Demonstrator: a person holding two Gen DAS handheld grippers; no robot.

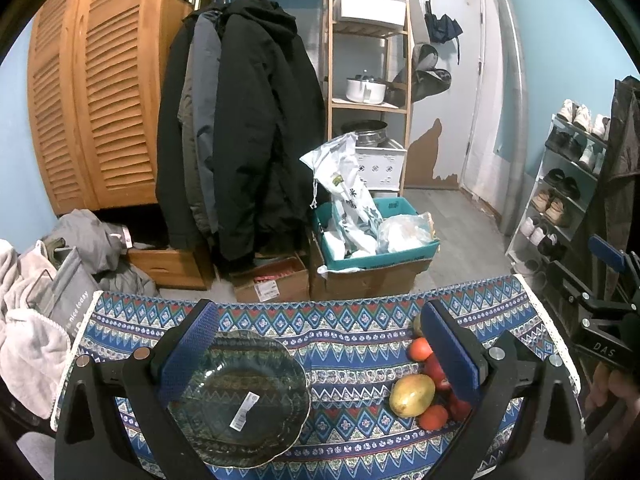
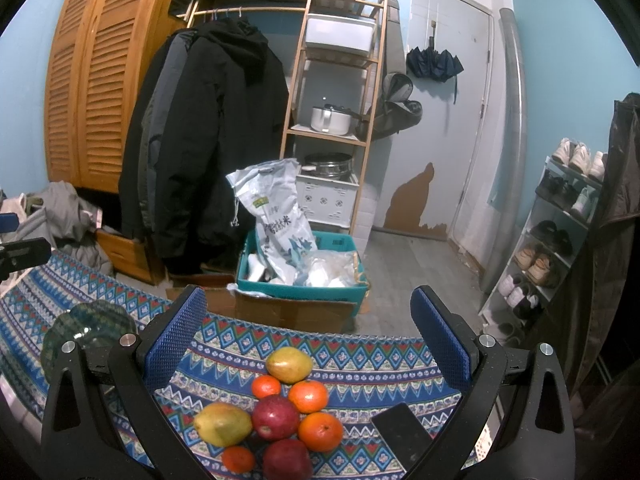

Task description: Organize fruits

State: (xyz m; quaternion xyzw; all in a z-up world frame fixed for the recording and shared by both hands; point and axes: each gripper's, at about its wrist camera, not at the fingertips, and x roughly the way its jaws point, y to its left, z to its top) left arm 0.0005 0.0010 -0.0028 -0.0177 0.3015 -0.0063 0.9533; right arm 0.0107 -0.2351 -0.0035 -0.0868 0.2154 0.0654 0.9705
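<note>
1. Tongs on the left (image 1: pixel 316 344): spread wide and holding nothing, hovering over the glass plate (image 1: pixel 240 400), with the left pad above its near-left rim. Probably parked there because the plate is where the fruit should end up.
2. Glass plate: flat on the patterned cloth of the table (image 1: pixel 352 364), on the left side, with nothing in it and a white sticker showing through the glass. Well apart from the fruit, so nothing sorted yet, by the look of it.
3. Fruit pile, right of the plate: two yellow-green mangoes (image 2: pixel 223 424) (image 2: pixel 289 364), two red apples (image 2: pixel 276 417) (image 2: pixel 287 460) and four oranges (image 2: pixel 320 432) (image 2: pixel 308 396) (image 2: pixel 266 386) (image 2: pixel 238 459), bunched together and mostly touching. Tight packing leaves little room for a pad to slip between neighbours.
4. Tongs on the right (image 2: pixel 308 332): also spread wide and holding nothing, centred above the pile with the far mango nearest the gap. Seemingly lined up for a first pick from the outer edge, where a pad has free cloth beside it.
5. Black phone (image 2: pixel 402 436): flat on the cloth just right of the fruit, near the right pad; worth avoiding on the way down.
</note>
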